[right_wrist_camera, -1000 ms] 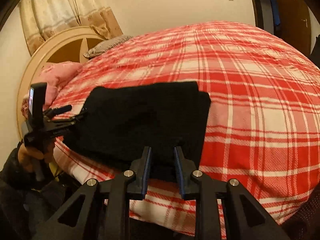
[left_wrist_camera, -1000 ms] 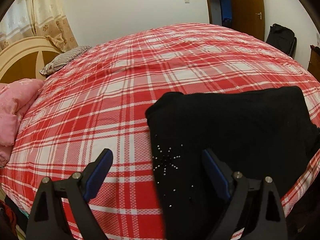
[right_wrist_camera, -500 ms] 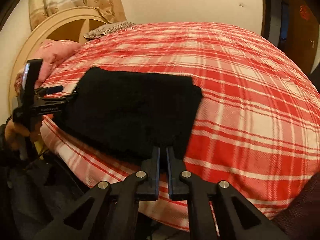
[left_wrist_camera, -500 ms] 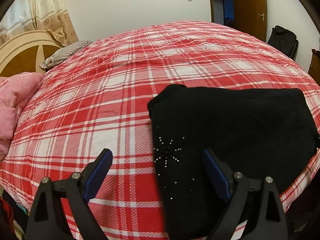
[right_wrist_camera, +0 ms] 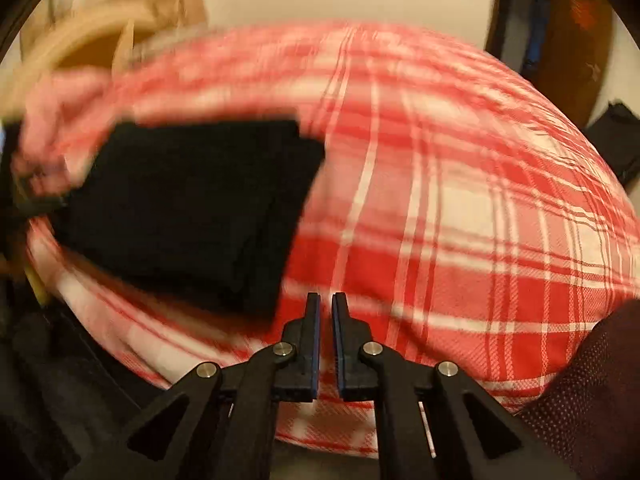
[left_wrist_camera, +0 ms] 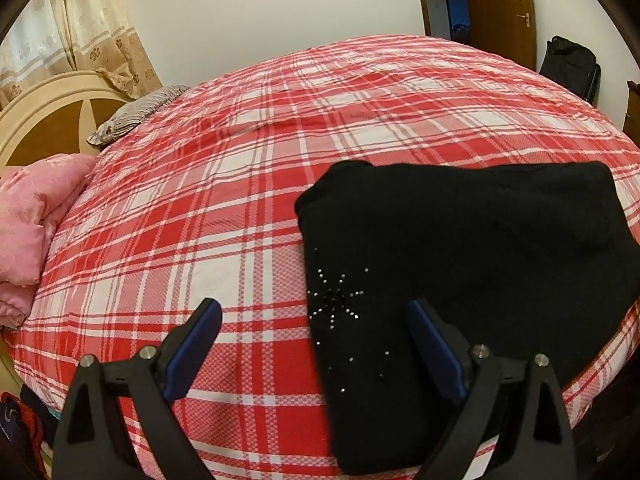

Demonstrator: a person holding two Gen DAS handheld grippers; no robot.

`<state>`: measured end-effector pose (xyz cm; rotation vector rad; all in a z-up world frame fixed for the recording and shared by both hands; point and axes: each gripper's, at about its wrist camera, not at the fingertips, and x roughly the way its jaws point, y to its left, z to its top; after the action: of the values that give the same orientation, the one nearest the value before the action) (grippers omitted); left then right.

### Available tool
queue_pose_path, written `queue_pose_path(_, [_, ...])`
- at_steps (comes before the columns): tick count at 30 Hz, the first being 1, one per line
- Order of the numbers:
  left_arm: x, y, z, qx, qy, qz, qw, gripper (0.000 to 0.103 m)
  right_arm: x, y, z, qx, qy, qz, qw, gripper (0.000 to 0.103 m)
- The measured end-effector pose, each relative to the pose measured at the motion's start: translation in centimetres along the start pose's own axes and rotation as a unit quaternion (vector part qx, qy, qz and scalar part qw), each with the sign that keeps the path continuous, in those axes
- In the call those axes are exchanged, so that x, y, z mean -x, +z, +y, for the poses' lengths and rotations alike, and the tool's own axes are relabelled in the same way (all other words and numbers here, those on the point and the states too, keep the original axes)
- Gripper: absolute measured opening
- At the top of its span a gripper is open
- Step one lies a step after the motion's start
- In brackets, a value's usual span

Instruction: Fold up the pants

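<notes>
The black pants (left_wrist_camera: pixel 460 248) lie folded into a flat rectangle on the red plaid bed (left_wrist_camera: pixel 200 240), near its front edge; a star of small studs shows on their near left part. My left gripper (left_wrist_camera: pixel 314 314) hovers open over that studded corner, holding nothing. In the right wrist view, which is motion-blurred, the folded pants (right_wrist_camera: pixel 192 208) sit left of centre. My right gripper (right_wrist_camera: pixel 326 304) is shut with only a thin slit between its pads, empty, just right of the pants' near corner and clear of the cloth.
A pink quilt (left_wrist_camera: pixel 28 220) and a striped pillow (left_wrist_camera: pixel 136 110) lie by the round headboard (left_wrist_camera: pixel 52 120) at the left. A wooden door (left_wrist_camera: pixel 504 12) and a black bag (left_wrist_camera: pixel 570 64) stand at the far right. The person's dark sleeve (right_wrist_camera: pixel 592 392) shows at lower right.
My right gripper has shut, let go of the pants' edge and swung to the right. The left gripper has stayed open and drawn back slightly.
</notes>
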<state>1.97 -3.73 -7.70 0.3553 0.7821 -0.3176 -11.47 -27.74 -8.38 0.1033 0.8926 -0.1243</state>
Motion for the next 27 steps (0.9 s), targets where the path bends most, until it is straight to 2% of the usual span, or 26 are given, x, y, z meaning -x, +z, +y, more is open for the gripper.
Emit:
queue_pose_path(3, [-0.1, 0.0, 0.1, 0.007, -0.002, 0.003, 1.0, 0.097, 2.3, 2.8, 1.9, 0.01, 0.033, -0.076, 0.997, 0.006])
queue_pose_path(4, [-0.1, 0.0, 0.1, 0.007, -0.002, 0.003, 1.0, 0.097, 2.3, 3.7, 2.9, 0.019, 0.05, -0.086, 0.995, 0.006])
queue_pose_path(9, [-0.1, -0.4, 0.0, 0.016, 0.001, 0.003, 0.9999, 0.097, -0.7, 7.8, 8.8, 0.067, 0.12, -0.094, 0.986, 0.006])
queue_pose_path(13, [0.1, -1.8, -0.2, 0.028, -0.002, 0.008, 0.9996, 0.097, -4.3, 11.3, 13.6, 0.088, 0.182, -0.082, 0.976, 0.006])
queue_pose_path(18, [0.4, -2.7, -0.2, 0.021, -0.007, 0.015, 0.9996, 0.097, -7.5, 13.9, 18.3, 0.122, 0.22, -0.06, 0.966, 0.006])
queue_pose_path(21, [0.2, -3.0, 0.3, 0.035, -0.024, 0.024, 0.9988, 0.097, -10.2, 14.6, 20.3, 0.132, 0.252, -0.017, 0.959, 0.006])
queue_pose_path(24, [0.1, -3.3, 0.4, 0.039, -0.03, 0.027, 0.9984, 0.097, -12.1, 14.0, 22.1, 0.154, 0.246, 0.018, 0.957, 0.006])
queue_pose_path(27, [0.3, -3.6, 0.0, 0.031, -0.021, 0.024, 0.999, 0.096, -13.6, 14.1, 22.5, 0.143, 0.255, 0.036, 0.956, 0.006])
